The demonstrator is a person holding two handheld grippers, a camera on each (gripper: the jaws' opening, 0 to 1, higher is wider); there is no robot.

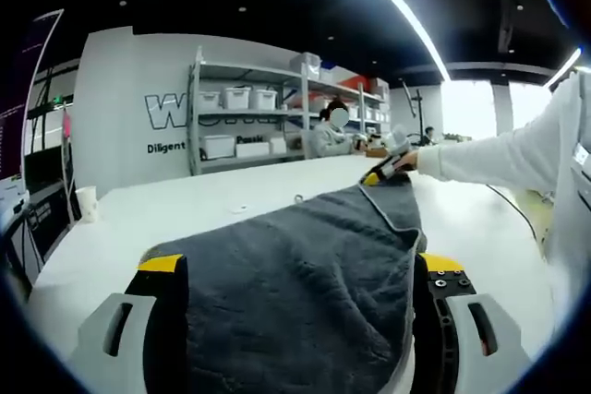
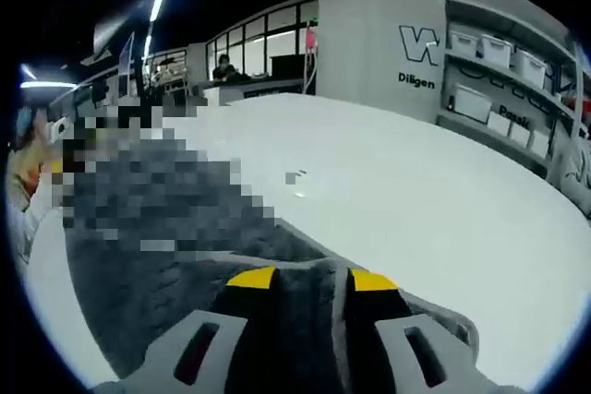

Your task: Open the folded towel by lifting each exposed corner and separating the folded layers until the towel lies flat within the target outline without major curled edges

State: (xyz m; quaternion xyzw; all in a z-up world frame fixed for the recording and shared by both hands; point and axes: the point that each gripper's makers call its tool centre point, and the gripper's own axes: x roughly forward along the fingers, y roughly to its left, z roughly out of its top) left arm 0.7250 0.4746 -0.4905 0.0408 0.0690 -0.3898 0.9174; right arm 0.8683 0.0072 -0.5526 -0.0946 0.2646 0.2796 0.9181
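Left gripper view: the left hand-held gripper point(image 1: 294, 269) stands spread around the dark grey terry towel point(image 1: 305, 265); at one o'clock the right hand-held gripper point(image 1: 383, 173) pinches its far corner, lifted off the white surface point(image 1: 231, 196). Unfolding seems midway, flattening left. A white paper cup point(image 1: 86, 202) at nine o'clock stands well apart.
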